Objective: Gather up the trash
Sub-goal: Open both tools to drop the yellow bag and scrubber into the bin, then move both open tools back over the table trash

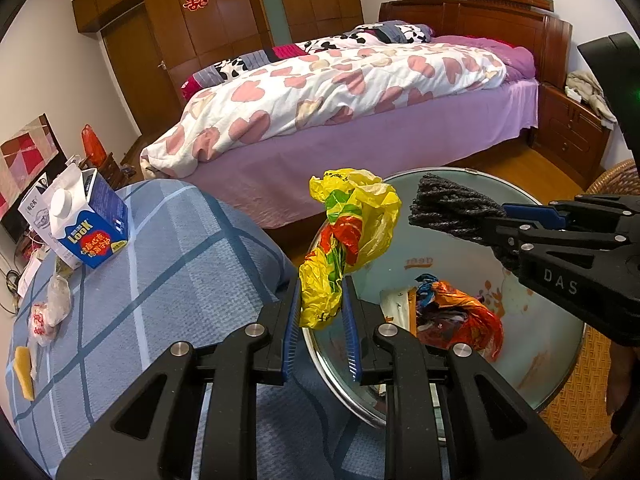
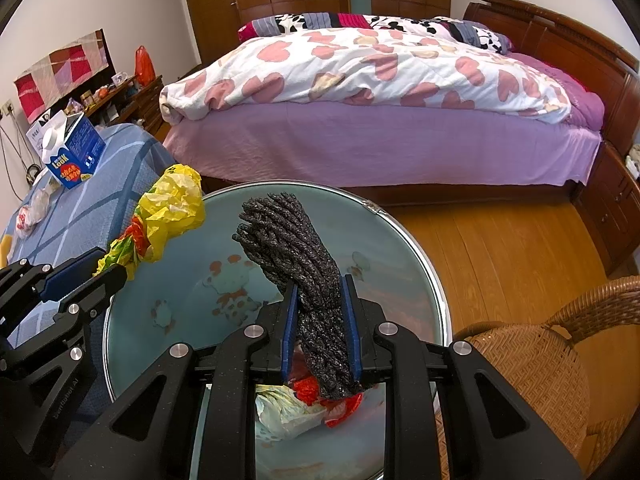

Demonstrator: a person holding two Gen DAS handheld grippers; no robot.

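Yellow crumpled plastic bag [image 1: 348, 240], printed red and green, is pinched in the left gripper [image 1: 322, 332] above the rim of the pale blue bin [image 1: 532, 384]. The right gripper [image 2: 322, 332] clamps a dark grey rope bundle [image 2: 296, 248] over that bin, where orange wrappers [image 1: 460, 316] lie inside.

Yellow, red and green crumpled bag [image 1: 348, 236], speckled grey-black rope bundle [image 2: 296, 248], blue checked tablecloth [image 1: 160, 264].
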